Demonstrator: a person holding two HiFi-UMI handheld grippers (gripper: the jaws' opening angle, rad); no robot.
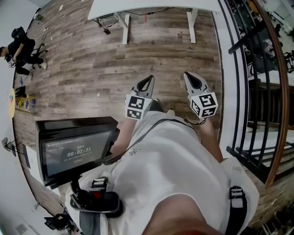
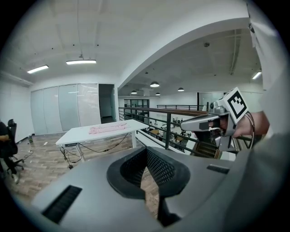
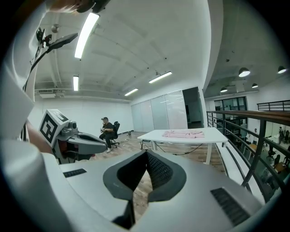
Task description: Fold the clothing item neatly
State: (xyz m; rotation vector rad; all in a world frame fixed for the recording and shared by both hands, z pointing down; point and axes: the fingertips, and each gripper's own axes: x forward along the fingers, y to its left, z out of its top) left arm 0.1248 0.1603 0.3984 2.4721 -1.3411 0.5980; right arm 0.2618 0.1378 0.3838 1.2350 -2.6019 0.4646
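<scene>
The bench [image 1: 151, 8] stands far off across the floor [image 1: 92, 69], with the garment [image 3: 183, 133] lying on it. A railing [image 1: 239, 92] runs along the right. A monitor [image 1: 76, 147] sits near left, and a seated person [image 1: 20, 50] is far left. The left gripper [image 1: 150, 78] and right gripper [image 1: 187, 74] are side by side in the middle, well short of the bench.

Head view: steeply down at floor [image 1: 92, 59]. Gripper views: level past own jaws, sharing distant white table [image 3: 149, 135].
</scene>
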